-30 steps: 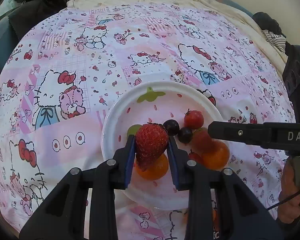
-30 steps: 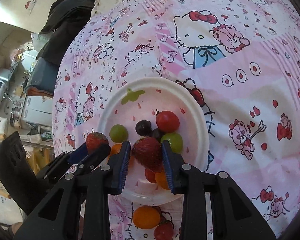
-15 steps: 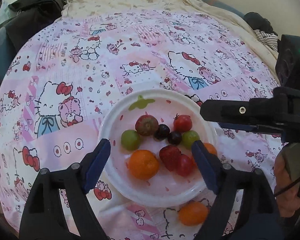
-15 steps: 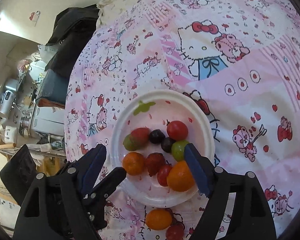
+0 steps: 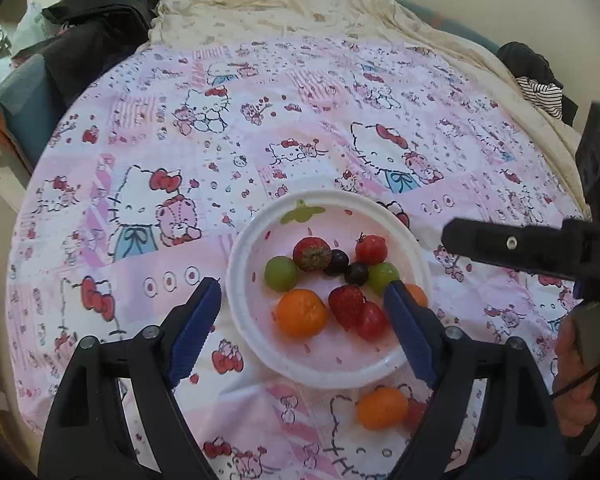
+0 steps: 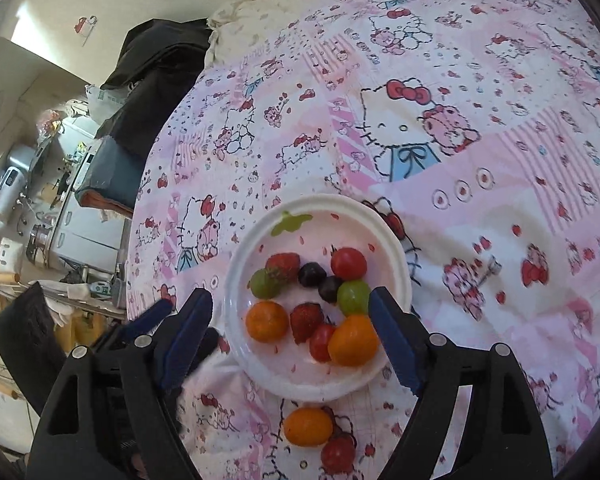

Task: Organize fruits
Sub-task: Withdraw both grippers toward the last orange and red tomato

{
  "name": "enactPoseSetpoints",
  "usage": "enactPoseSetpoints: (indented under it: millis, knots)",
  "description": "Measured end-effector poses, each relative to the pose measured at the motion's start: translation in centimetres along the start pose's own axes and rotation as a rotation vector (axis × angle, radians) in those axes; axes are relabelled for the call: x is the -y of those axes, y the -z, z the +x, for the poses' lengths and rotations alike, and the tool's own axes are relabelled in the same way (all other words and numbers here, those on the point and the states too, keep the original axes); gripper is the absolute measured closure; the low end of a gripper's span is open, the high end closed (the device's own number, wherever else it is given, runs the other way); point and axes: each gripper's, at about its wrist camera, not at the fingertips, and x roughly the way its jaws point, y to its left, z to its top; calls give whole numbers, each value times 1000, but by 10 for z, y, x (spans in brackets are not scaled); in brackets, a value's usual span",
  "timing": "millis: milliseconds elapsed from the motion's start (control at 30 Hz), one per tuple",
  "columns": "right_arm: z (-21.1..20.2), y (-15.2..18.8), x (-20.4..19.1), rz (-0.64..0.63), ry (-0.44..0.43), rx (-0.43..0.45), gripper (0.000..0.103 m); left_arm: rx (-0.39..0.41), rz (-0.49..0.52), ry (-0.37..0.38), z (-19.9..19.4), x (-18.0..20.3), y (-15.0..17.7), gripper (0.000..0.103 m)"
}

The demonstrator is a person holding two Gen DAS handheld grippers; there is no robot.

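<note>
plate: the white plate sat on the pink cartoon bedspread, toward the near edge of the bed, and was already pretty loaded.
on the plate: two strawberries, two green grapes, two dark grapes, a couple of cherry tomatoes and two small oranges, all bunched in the middle and near half.
still out: one orange and one red tomato lay on the bedspread just off the plate's near rim, touching each other. So I'd call it mostly done, two pieces left as far as I could see.
left tongs: wide apart, nothing in them, hanging over the near half of the plate.
right tongs: same deal, spread wide and empty, above the plate.
room: loads of bare bedspread beyond the plate and off to both sides; a cream blanket was bunched at the far edge.
tight spot: the leftovers sat close to the near edge and right under both tongs, so the two could easily crowd each other there.
</note>
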Motion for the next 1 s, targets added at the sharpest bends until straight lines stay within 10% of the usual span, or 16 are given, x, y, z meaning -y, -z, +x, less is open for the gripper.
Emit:
enactPoseSetpoints:
  millis: [1000]
  knots:
    - [-58,78,16,32,100,26,20,29,-82,-101,-82,-22,74,22]
